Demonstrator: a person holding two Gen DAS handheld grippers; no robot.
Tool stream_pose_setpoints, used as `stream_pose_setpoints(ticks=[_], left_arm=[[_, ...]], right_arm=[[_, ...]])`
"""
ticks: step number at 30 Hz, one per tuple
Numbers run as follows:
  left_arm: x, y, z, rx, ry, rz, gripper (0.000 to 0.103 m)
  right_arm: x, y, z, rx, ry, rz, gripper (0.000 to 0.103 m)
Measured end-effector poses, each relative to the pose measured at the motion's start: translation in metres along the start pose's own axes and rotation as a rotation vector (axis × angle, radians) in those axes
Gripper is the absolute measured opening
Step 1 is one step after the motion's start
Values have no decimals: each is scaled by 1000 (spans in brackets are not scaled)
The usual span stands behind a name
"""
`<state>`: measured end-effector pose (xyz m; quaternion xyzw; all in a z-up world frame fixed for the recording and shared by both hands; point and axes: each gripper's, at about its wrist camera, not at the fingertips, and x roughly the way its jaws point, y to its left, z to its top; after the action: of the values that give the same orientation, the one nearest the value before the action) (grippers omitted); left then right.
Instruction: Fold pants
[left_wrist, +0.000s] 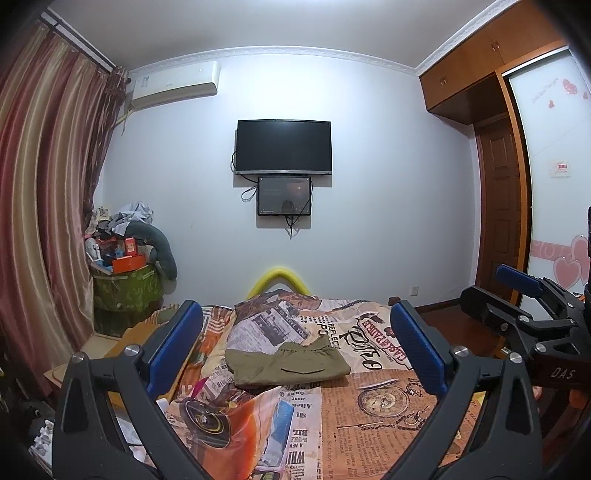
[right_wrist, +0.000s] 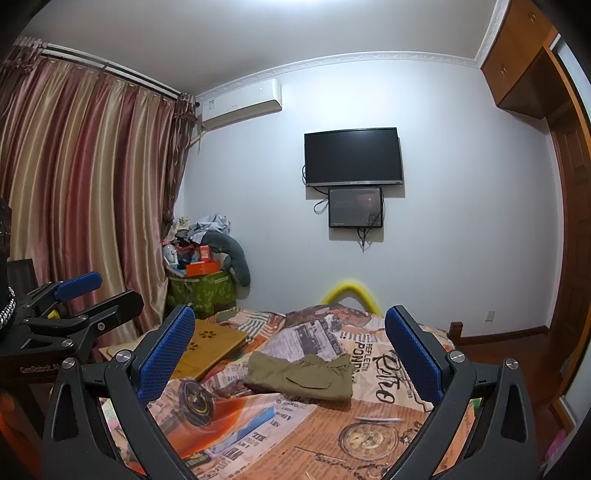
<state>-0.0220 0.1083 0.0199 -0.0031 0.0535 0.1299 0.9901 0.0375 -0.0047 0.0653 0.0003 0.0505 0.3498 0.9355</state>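
Olive green pants lie folded into a compact rectangle on the newspaper-print bedspread, waistband toward the far side. They also show in the right wrist view. My left gripper is open and empty, held above the near part of the bed, short of the pants. My right gripper is open and empty, at a similar height to the right. Each gripper shows at the other view's edge: the right gripper and the left gripper.
A wooden lap tray lies on the bed's left side. A yellow foam-padded footboard stands at the far end. A cluttered green box, curtains, wall TV and wardrobe surround the bed.
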Motion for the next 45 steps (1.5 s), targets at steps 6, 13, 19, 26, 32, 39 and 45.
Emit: stream_pose_setpoints(ticks=[6, 13, 19, 26, 32, 39, 45], left_arm=[[2, 1, -2, -11, 7, -1, 103], [3, 2, -1, -13, 10, -2, 103], [5, 3, -2, -18, 18, -9, 103], [6, 7, -2, -27, 24, -24, 103], [8, 9, -2, -36, 42, -40, 103], [10, 9, -1, -35, 42, -38, 103], [11, 6, -2, -23, 41, -42, 103]], right_arm=[[0, -1, 0, 8, 7, -4, 102], [-1, -2, 0, 11, 7, -7, 102], [-2, -2, 1, 16, 7, -9, 102], [-3, 1, 1, 21, 12, -11, 102], [-4, 2, 1, 22, 12, -10, 102], [-3, 2, 1, 23, 14, -10, 102], [-3, 3, 1, 25, 18, -12, 102]])
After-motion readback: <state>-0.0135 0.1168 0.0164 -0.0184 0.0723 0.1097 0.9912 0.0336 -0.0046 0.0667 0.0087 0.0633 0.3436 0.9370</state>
